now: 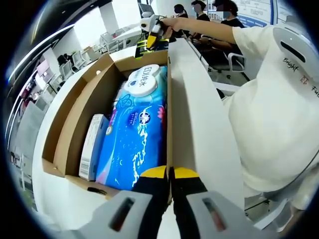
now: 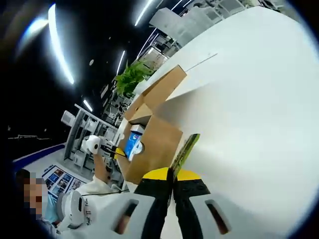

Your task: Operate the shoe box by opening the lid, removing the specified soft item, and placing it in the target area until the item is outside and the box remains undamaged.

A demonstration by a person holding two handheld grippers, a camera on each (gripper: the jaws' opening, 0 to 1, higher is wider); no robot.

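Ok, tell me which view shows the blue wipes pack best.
The left gripper view: the blue wipes pack lies in the open shoe box beside a slim white carton, label readable. The right gripper view catches just a small blue corner above the box wall.

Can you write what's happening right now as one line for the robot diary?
stage: lid open | left gripper: shut on white box lid | right gripper: shut on same lid | blue soft wipes pack: inside brown cardboard shoe box
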